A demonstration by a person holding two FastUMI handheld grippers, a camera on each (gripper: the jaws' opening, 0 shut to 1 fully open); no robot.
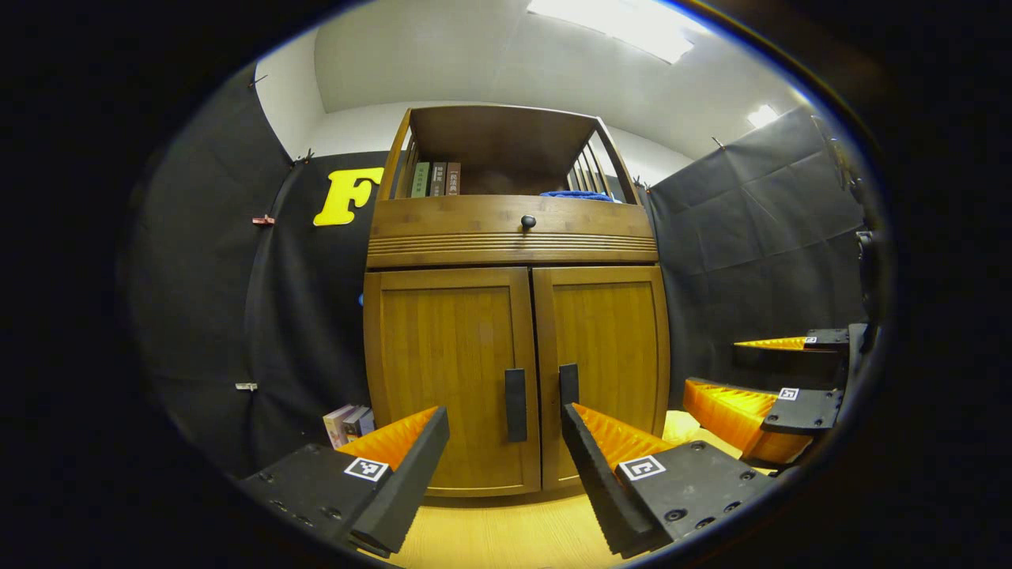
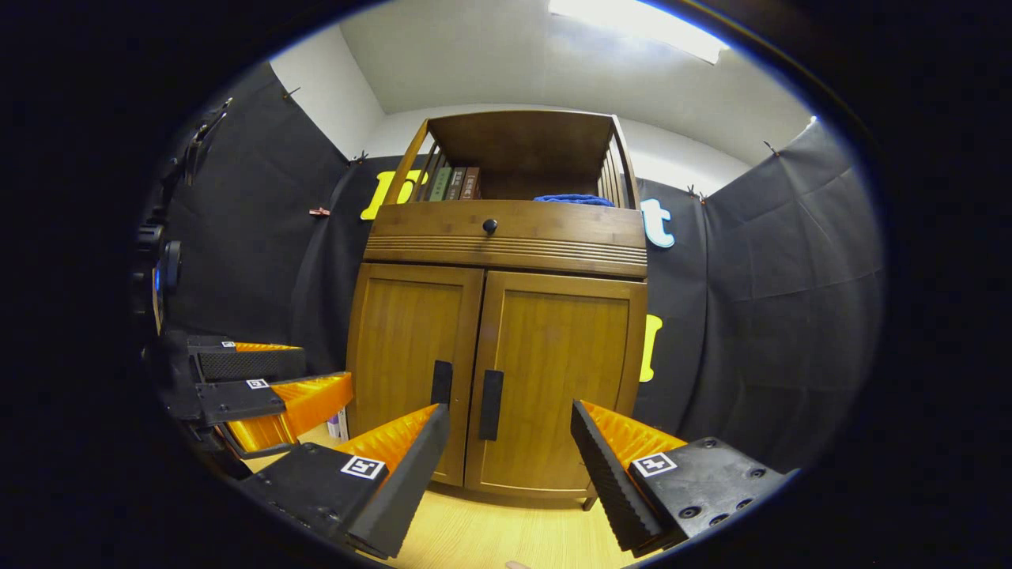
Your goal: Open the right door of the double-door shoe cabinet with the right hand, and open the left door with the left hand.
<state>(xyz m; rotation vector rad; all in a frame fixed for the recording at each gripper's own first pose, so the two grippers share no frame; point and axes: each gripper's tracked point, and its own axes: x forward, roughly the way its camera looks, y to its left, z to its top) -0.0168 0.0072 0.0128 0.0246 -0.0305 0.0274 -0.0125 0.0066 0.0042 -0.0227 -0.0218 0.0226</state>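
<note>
On cabinet (image 1: 514, 237) top shelf, books (image 1: 436, 179), blue cloth (image 1: 575, 194), doors (image 2: 494, 371) closed

Cabinet (image 1: 514, 316): one, wooden, standing on the floor (image 1: 490, 537).

Doors: two, a left door (image 1: 451, 371) and a right door (image 1: 605, 356), both closed.

Door handles: two, dark and vertical, one left handle (image 1: 515, 405) and one right handle (image 1: 568, 385), side by side at the centre seam.

Drawer front (image 1: 512, 229): one, above the doors, with one round knob (image 1: 528, 222).

Books (image 1: 436, 179) on the open top shelf: three, upright, at the left.

Blue cloth (image 1: 581, 194) on the same shelf: one.

Boxes (image 1: 348, 423) on the floor left of the cabinet: appears to be two; exact count uncertain.

Grippers: two, a left gripper (image 1: 504, 423) and a right gripper (image 2: 510, 417), each with two fingers spread apart.

Ceiling lights: two, a large panel (image 1: 617, 24) and a small lamp (image 1: 761, 116).
</note>
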